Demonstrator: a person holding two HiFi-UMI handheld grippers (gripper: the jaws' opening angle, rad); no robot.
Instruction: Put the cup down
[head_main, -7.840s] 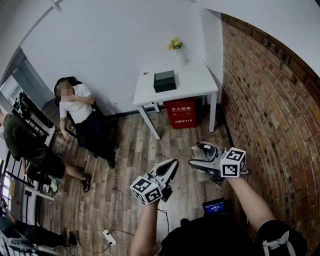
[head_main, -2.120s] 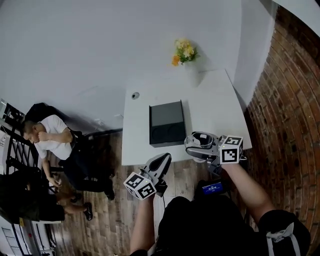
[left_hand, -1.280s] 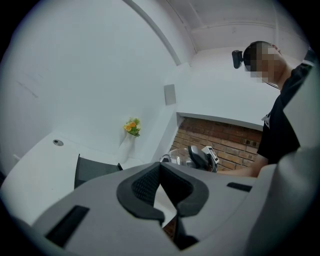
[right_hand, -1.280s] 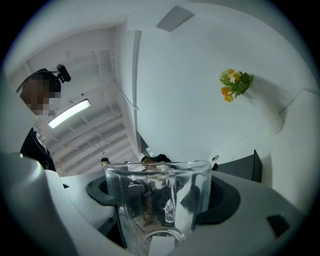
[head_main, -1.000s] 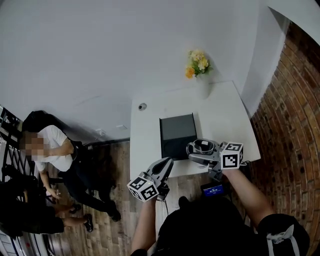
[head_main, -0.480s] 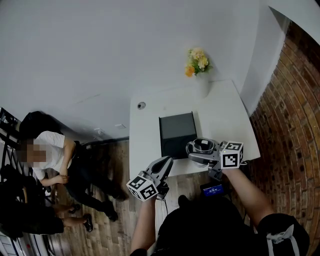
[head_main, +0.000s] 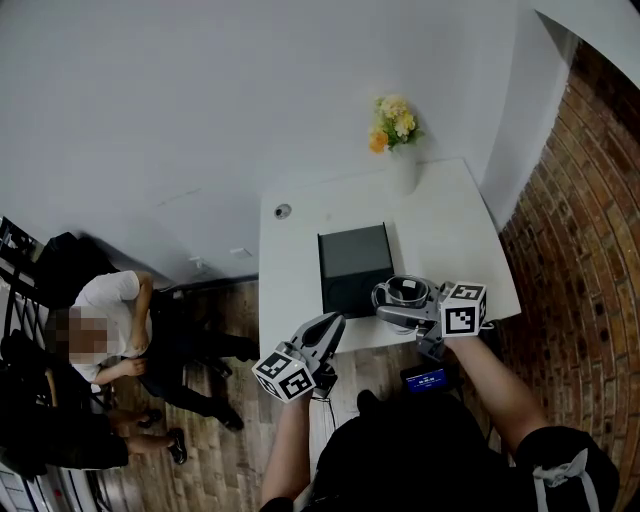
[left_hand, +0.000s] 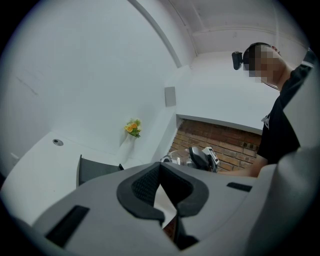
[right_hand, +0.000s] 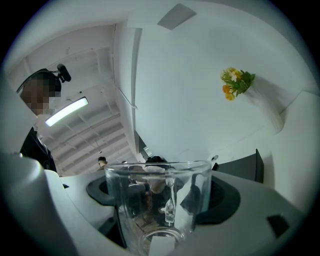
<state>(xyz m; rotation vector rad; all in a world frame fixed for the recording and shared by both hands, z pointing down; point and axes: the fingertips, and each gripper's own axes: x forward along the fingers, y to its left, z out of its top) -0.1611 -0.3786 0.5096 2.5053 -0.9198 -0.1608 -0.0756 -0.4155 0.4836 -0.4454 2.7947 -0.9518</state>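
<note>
A clear glass cup (head_main: 406, 291) with a handle stands upright between the pads of my right gripper (head_main: 398, 303), which is shut on it. It hangs over the near edge of the white table (head_main: 300, 270). In the right gripper view the cup (right_hand: 160, 200) fills the space between the jaws of the right gripper (right_hand: 161, 196). My left gripper (head_main: 333, 324) is to the left, at the table's front edge, shut and holding nothing. In the left gripper view its dark pads meet at the left gripper (left_hand: 161, 176), and the cup (left_hand: 172, 159) shows beyond them.
On the table are a black box (head_main: 354, 266), a white vase of yellow and orange flowers (head_main: 399, 150) at the back, and a small round fitting (head_main: 283, 211). A brick wall (head_main: 580, 240) runs along the right. People (head_main: 100, 330) sit at the left.
Since the earliest frames I have come up to the table with the cup in the right gripper. Over the last second neither gripper moved; the seated person at left bent forward.
</note>
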